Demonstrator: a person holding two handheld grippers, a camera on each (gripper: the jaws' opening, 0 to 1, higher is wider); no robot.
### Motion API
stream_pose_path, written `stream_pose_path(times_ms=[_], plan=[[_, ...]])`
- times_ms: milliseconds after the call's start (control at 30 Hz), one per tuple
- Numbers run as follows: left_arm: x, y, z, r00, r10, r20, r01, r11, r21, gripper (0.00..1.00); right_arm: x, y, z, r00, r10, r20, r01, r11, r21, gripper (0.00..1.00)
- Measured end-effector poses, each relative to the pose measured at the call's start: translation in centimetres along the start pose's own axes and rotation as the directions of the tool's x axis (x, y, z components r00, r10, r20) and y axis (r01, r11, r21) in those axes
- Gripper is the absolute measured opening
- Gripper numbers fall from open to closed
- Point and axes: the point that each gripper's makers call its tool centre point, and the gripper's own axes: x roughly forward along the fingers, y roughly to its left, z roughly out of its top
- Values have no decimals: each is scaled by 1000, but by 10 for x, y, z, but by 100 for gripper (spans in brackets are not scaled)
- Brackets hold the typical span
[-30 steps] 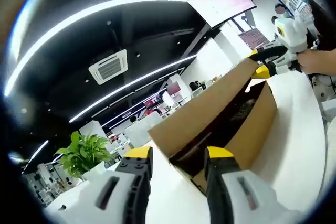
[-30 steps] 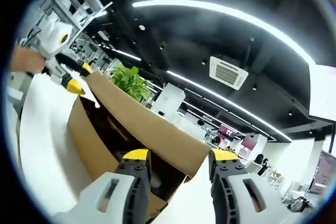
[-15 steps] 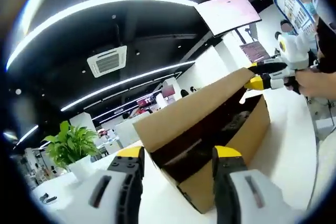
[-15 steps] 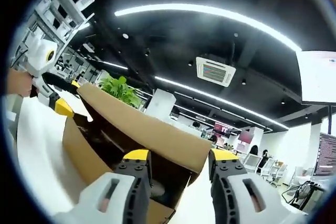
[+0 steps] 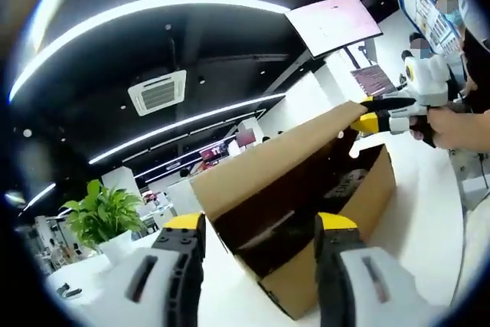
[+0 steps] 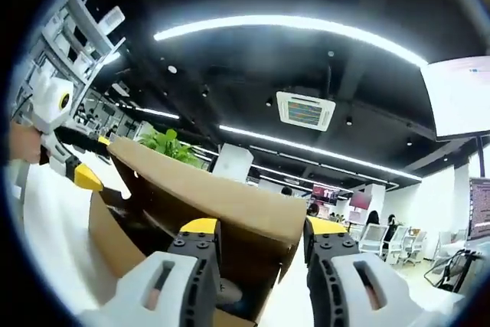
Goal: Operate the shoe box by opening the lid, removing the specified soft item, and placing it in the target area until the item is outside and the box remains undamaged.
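A brown cardboard shoe box (image 5: 360, 204) stands on a white table (image 5: 429, 220), its lid (image 5: 268, 162) tilted up over a dark inside. In the left gripper view the lid's near end lies between the wide-apart jaws of my left gripper (image 5: 260, 223). At the far corner my right gripper (image 5: 379, 112) has one finger above and one below the lid. In the right gripper view the lid (image 6: 207, 197) reaches between the open jaws of my right gripper (image 6: 264, 226), and my left gripper (image 6: 80, 162) sits at the far corner. Something dark and unclear lies inside the box (image 6: 103, 227).
A potted green plant (image 5: 103, 216) stands on the table beyond the box, also in the right gripper view as the plant (image 6: 172, 147). A person's hand (image 5: 452, 124) holds the right gripper. People (image 5: 436, 13) and a wall screen (image 5: 333, 21) are behind.
The lid has tilted further up from the box, showing more of the dark inside. Both grippers stay at its two ends, jaws as wide as before.
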Motion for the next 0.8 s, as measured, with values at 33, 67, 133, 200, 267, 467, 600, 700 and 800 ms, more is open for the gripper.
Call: stream_pose_path(times_ms=[33,67,133,200,267,467,600,700,800], plan=[[0,0,1,1000,3,5,-3,1000,-5,61,1,0,2,1000,-5,13,5,1000,-20,42],[1,-1,1,1000,2,7,-2,1000,-4,62,3,-2,6,999,-10,35,13,997,-76,43],[1,-1,1,1000,-1,6,1,1000,0,62,5,-1,7,999,-11,49,16,994,-112,43],[1,0,1,1000,-6,8,6,1000,4,62,5,-3,6,999,-15,49,19,995,-99,42],[2,-1,1,1000,-17,8,16,1000,9,64,7,-3,7,999,-12,48,17,995,-94,42],[2,-1,-1,1000,-18,-9,19,1000,12,62,10,-4,10,997,-6,82,25,972,-232,42],[2,-1,0,1000,-17,-7,17,1000,20,63,11,-5,9,997,-4,81,21,978,-210,39],[3,0,0,1000,-19,-6,19,1000,22,63,11,-6,8,997,-1,79,17,979,-204,39],[3,1,1,1000,-21,-2,21,1000,20,63,13,-8,9,997,17,75,-2,980,-198,37]])
